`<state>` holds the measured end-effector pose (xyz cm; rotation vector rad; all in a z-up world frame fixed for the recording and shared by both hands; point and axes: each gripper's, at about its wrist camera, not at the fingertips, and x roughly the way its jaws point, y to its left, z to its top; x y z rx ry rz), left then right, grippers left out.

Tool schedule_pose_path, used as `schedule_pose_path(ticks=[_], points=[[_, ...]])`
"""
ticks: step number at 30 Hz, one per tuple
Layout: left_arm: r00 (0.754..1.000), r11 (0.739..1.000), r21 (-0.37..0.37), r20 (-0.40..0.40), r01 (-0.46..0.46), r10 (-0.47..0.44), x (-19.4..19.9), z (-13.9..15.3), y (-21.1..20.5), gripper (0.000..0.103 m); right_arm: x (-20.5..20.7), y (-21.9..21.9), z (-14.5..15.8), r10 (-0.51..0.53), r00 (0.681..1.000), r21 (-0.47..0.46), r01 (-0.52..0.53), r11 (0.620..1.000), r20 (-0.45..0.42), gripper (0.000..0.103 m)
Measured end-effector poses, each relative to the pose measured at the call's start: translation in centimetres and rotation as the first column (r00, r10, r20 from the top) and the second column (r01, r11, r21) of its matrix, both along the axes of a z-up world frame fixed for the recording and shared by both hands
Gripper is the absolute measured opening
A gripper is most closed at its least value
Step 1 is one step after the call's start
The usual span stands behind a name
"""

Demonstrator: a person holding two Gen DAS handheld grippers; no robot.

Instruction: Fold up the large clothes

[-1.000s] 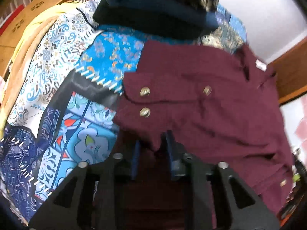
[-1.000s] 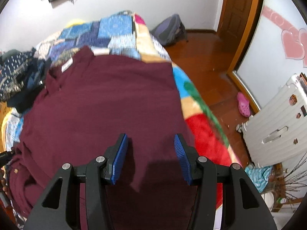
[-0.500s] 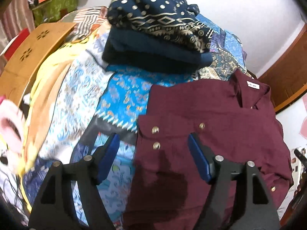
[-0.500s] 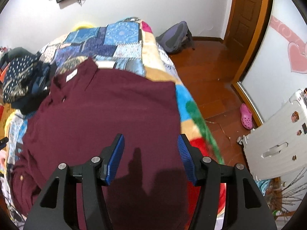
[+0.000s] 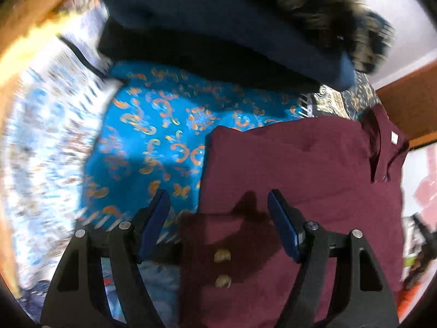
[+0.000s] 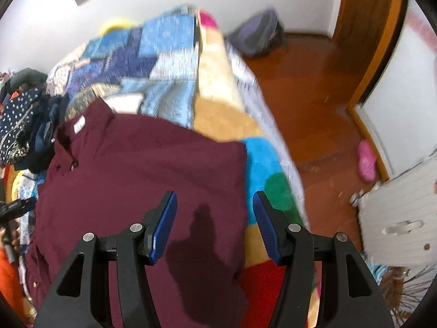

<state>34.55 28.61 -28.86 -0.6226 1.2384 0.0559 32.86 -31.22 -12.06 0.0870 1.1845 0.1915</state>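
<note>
Shirt: maroon shirt (image 6: 142, 180) lies spread on the patchwork quilt (image 5: 153, 136), collar at the far end.
Left gripper (image 5: 218, 213): jaws wide apart, holding nothing, above the shirt's left edge.
Right gripper (image 6: 214, 213): jaws parted, empty, above its right edge.
Far left: stack of folded dark clothes (image 5: 218, 41).

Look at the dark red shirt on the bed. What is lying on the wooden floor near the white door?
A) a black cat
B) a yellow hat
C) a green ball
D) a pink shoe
D: in the right wrist view a pink shoe lies on the wooden floor, off to the side of the bed where the dark red shirt is spread.
</note>
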Motion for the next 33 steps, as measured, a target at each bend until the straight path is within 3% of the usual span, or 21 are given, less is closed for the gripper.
schedule_pose_path(ticks=[2, 6, 13, 14, 16, 17, 19, 20, 21, 25, 27, 33], points=[[1.000, 0.996, -0.090, 0.010, -0.015, 0.016, 0.6, -1.2, 0.6, 0.073, 1.1, -0.1, -1.4, 0.004, 0.999, 0.004, -0.004, 1.000, -0.050, 0.054], [0.999, 0.992, -0.124, 0.036, -0.010, 0.015, 1.5, -1.7, 0.9, 0.078, 2.9, -0.4, -3.6, -0.022, 0.994, -0.015, 0.020, 1.000, -0.109, 0.054], [0.997, 0.983, -0.180, 0.059, -0.034, 0.046, 2.0, -1.8, 0.3, 0.080, 5.0, -1.2, -5.7, -0.059, 0.982, 0.209, 0.097, 0.973, -0.181, 0.054], [0.996, 0.976, -0.214, 0.070, -0.031, 0.047, 2.1, -1.8, 0.1, 0.077, 4.9, -1.0, -5.6, -0.063, 0.982, 0.211, 0.101, 0.972, -0.179, 0.054], [0.998, 0.974, -0.224, 0.063, -0.015, 0.030, 2.2, -1.7, -0.7, 0.043, 4.6, -0.5, -5.2, -0.061, 0.986, 0.194, 0.091, 0.977, -0.154, 0.049], [0.999, 0.986, -0.166, 0.042, -0.007, 0.014, 2.1, -1.7, -1.3, 0.037, 4.4, -0.3, -4.9, -0.057, 0.988, 0.177, 0.082, 0.981, -0.140, 0.038], [0.999, 0.999, -0.051, 0.032, 0.017, -0.015, 2.1, -0.9, -2.3, 0.014, 4.0, -0.1, -4.2, -0.064, 0.992, 0.137, 0.079, 0.987, -0.112, 0.024], [0.999, 1.000, 0.005, 0.028, 0.027, -0.028, 2.0, -0.3, -2.9, 0.011, 3.9, 0.0, -3.9, -0.064, 0.993, 0.121, 0.076, 0.990, -0.099, 0.014], [0.999, 0.998, 0.051, 0.031, 0.029, -0.030, 1.9, 0.6, -3.4, 0.007, 3.6, 0.1, -3.4, -0.066, 0.995, 0.096, 0.074, 0.993, -0.080, 0.011], [0.994, 0.982, 0.185, 0.093, 0.032, -0.050, 1.3, 5.1, -4.9, 0.003, 2.1, 1.2, -0.6, -0.072, 0.997, 0.008, 0.072, 0.997, 0.038, 0.008], [0.988, 0.980, 0.197, 0.139, 0.035, -0.064, 0.8, 8.1, -5.3, 0.002, 2.1, 1.8, 1.0, -0.056, 0.994, -0.013, 0.057, 0.998, 0.092, 0.008], [0.956, 0.972, 0.227, 0.270, 0.054, -0.117, -0.3, 17.2, -6.9, 0.001, 1.9, 2.1, 7.7, -0.021, 0.971, 0.051, 0.009, 0.999, 0.237, 0.007]])
